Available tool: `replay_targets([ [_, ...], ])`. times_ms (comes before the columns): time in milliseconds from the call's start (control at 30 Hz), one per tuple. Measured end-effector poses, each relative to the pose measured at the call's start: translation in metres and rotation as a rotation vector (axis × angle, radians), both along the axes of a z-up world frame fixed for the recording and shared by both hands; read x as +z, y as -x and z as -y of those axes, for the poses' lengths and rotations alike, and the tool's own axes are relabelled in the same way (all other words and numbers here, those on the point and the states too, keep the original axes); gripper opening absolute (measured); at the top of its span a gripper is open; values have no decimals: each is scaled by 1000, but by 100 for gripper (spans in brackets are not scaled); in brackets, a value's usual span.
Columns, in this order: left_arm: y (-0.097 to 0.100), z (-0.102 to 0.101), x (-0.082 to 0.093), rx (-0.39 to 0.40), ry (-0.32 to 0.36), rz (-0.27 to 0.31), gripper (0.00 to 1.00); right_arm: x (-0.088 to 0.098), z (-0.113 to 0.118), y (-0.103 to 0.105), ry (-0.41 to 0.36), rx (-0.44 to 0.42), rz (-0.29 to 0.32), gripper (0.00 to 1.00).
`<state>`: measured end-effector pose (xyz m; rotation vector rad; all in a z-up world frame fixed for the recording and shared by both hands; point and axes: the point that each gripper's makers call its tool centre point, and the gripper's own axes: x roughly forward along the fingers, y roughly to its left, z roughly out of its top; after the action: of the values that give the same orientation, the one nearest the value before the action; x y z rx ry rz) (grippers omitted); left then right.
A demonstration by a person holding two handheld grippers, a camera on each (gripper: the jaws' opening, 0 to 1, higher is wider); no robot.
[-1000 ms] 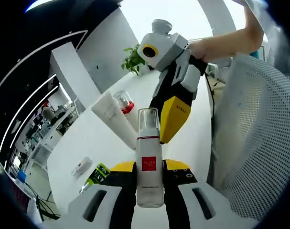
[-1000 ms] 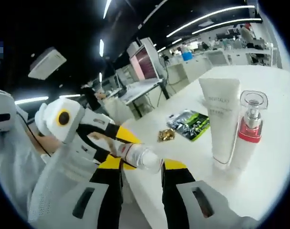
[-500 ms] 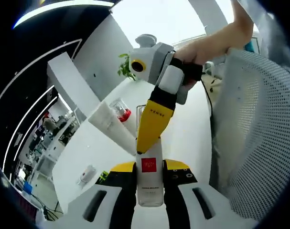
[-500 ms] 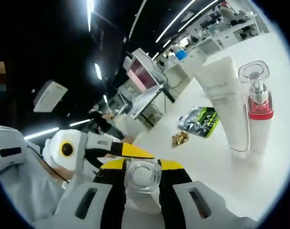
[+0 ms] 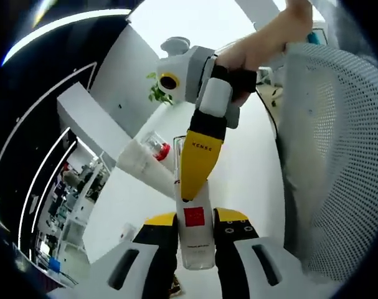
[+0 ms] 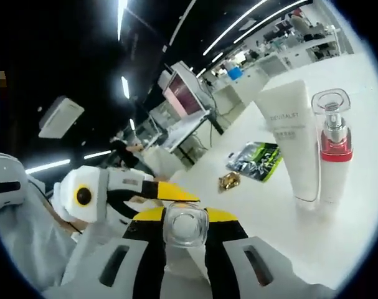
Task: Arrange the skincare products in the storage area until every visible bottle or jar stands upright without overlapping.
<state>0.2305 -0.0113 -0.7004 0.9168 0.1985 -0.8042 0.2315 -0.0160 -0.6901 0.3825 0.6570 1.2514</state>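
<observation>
**Clear pump bottle pinched between both grippers above the white table**

Hidden or unclear: in the left gripper view the right gripper (image 5: pixel 190 187) is crossing in front of the clear pump bottle (image 5: pixel 195 233), covering its cap and upper body. The small print under its red square label is too small to read. In the right gripper view only the bottle's clear cap (image 6: pixel 185 225) is facing the camera; the body is running away behind it.

The bottle is clear-walled with a white base and red label.

Left gripper (image 5: pixel 195 246): jaws are closing on the bottle's lower body, touching both sides. Right gripper: jaws are clamping the cap end, narrow gap.

Far on the white table (image 6: pixel 338 243), a white tube (image 6: pixel 292 140) and a red-collared pump bottle (image 6: pixel 331 152) are standing upright, just beside each other. A green sachet (image 6: pixel 257 161) and a small gold wrapper (image 6: pixel 229 181) are lying nearer left.
</observation>
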Motion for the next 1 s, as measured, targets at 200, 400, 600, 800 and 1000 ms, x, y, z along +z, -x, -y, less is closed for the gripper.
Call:
replay_targets([
  [200, 0, -4, -4, -13, -34, 11, 26, 3, -2, -2, -26, -17, -24, 21],
  [400, 1, -4, -5, -16, -18, -8, 26, 3, -1, -2, -34, -21, -31, 21],
  [600, 5, 4, -10, -31, -5, -51, 29, 7, 1, -9, -42, -39, -9, 21],
  [800, 8, 7, -16, -27, 20, -115, 31, 8, 2, -11, -47, -34, 13, 21],
  [1000, 9, 6, -17, -11, 48, -156, 32, 15, 2, -16, -71, -41, 23, 20],
])
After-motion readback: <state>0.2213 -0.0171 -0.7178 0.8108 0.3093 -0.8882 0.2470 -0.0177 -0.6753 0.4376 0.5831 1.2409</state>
